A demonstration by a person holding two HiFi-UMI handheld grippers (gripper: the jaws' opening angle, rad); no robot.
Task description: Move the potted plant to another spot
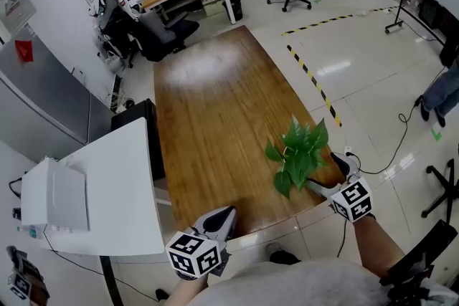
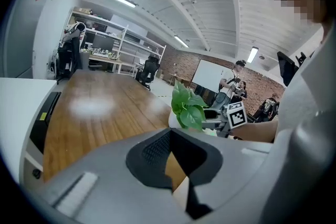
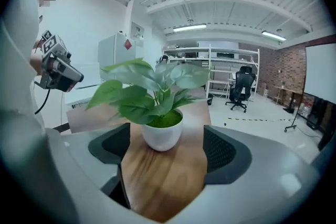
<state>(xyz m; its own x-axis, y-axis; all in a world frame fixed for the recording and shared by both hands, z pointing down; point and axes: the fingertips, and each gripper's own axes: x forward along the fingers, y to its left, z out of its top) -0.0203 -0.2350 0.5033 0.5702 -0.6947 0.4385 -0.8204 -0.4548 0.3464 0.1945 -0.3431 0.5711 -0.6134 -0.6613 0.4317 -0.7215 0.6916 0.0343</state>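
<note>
Both tongs were empty: my right gripper (image 3: 167, 145), jaws wide, faced the upright potted plant (image 3: 157, 123) just ahead, while my closed left gripper (image 1: 226, 215) hung well left.

A long brown wooden worktop (image 1: 208, 118) gleams under glossy varnish, its grain catching a pale glare. The small white pot (image 3: 161, 135) looks smooth and glazed, its green leaves (image 1: 297, 154) waxy. The right hand-held gripper (image 3: 165, 148) is matt grey plastic with textured black pads (image 3: 220, 150).
</note>
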